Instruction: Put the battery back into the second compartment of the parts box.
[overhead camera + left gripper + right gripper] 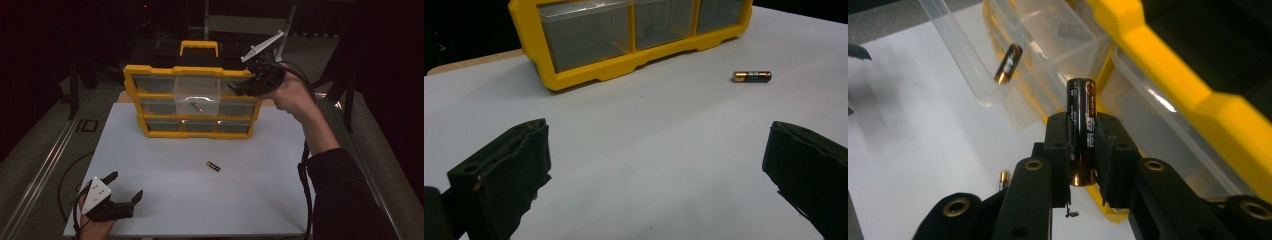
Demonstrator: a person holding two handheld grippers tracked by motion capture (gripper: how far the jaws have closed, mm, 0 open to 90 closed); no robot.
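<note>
Sorting of batteries into a yellow drawer cabinet [131, 80] on a white table [165, 200] is shown. Right tool [1083, 135]: clamped on a battery [1082, 130], held up beside the pulled-out clear drawer [197, 95], where another battery [196, 106] already lies. Left tool [122, 187]: jaws wide, nothing held, resting low at the table's near corner. A third battery [213, 166] lies loose mid-table. Risk noted: the held battery is gripped along its smooth sides and could slip, or strike the drawer wall and fall outside if released off-centre.
</note>
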